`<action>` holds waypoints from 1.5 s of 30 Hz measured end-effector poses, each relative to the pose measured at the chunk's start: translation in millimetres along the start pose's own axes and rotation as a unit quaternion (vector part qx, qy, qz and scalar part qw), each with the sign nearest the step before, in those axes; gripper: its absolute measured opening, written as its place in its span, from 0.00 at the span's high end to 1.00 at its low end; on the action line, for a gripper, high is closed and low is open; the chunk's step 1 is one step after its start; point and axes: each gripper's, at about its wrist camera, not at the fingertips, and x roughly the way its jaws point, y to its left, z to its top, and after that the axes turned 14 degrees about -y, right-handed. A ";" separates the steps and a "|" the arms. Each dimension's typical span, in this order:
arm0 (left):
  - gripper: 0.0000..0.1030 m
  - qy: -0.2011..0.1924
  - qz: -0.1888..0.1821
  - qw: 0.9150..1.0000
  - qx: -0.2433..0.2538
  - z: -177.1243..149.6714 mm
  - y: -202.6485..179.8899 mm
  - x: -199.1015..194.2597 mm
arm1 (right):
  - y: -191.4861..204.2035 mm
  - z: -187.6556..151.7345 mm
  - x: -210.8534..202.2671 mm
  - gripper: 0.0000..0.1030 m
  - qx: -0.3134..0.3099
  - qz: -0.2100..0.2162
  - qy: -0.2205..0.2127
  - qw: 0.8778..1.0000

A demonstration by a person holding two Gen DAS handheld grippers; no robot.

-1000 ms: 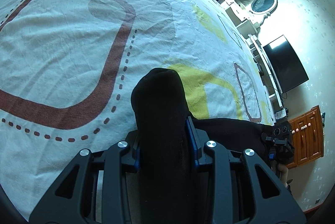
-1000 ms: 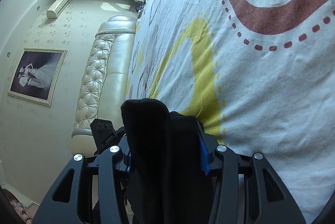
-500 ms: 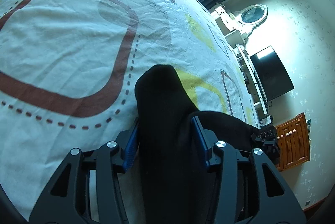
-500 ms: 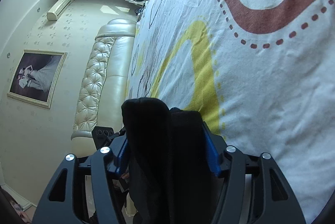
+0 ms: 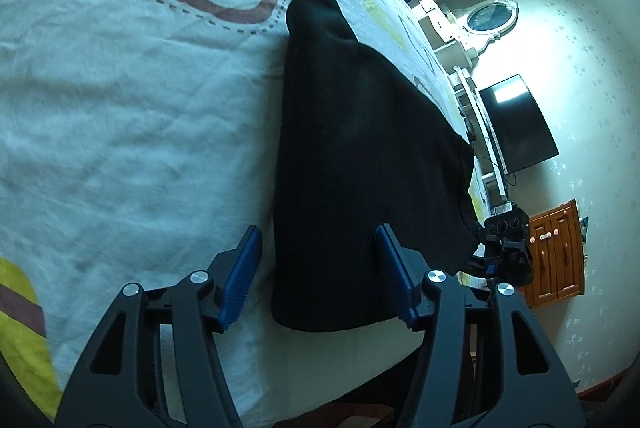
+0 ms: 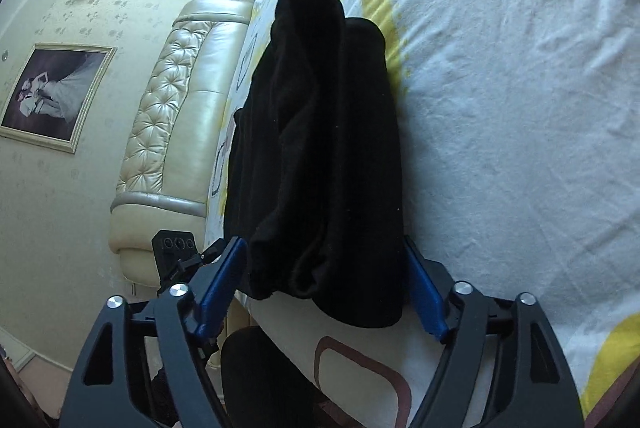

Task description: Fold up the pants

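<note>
The black pants (image 5: pixel 360 164) lay folded in a long bundle near the edge of the patterned bedsheet (image 5: pixel 132 116). The left gripper (image 5: pixel 318 276) straddled one end, jaws opening and clear of the cloth. The right gripper (image 6: pixel 326 282) straddled the other end, jaws closing, pads not gripping.

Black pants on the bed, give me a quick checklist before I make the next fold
1. Left gripper released: ok, jaws opening, blue pads clear of the pants.
2. Right gripper released: cannot tell; jaws closing, and the far pad is partly hidden behind the cloth.
3. Pants resting on the bed sheet: ok, the bundle lies flat near the bed's edge.
4. Layers aligned: not ok, the right wrist view shows two uneven rolls, ends staggered.
5. Room on the sheet beyond the pants: ok.
</note>
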 end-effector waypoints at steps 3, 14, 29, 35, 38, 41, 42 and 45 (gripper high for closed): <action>0.60 -0.010 0.008 1.000 0.000 -3.7 -2.4 3.5 | -6.5 1.7 -3.5 0.59 0.021 0.003 -0.005 1.000; 0.57 -0.003 0.018 1.000 0.014 -4.9 -5.0 6.2 | -34.3 -0.9 -8.9 0.64 0.048 0.042 -0.005 0.998; 0.10 -0.007 -0.022 1.000 0.003 -11.7 -10.8 14.5 | -34.5 -14.3 -43.7 0.29 0.052 0.045 -0.043 0.997; 0.10 -0.033 0.070 0.995 0.063 -31.7 -34.1 5.9 | 3.3 -41.0 -53.7 0.19 -0.057 -0.112 -0.065 0.990; 0.10 -0.047 0.124 0.986 0.099 -43.7 -49.6 -1.6 | 19.2 -54.0 -48.1 0.18 -0.105 -0.166 -0.073 0.978; 0.10 -0.065 0.166 0.975 0.132 -54.7 -64.1 -11.9 | 33.2 -63.4 -40.2 0.18 -0.146 -0.219 -0.078 0.962; 0.10 -0.070 0.180 0.970 0.145 -57.6 -68.0 -15.5 | 37.3 -66.3 -37.1 0.18 -0.157 -0.234 -0.080 0.956; 0.10 -0.092 0.220 0.952 0.191 -69.3 -84.6 -26.7 | 44.2 -77.7 -30.6 0.18 -0.179 -0.278 -0.086 0.940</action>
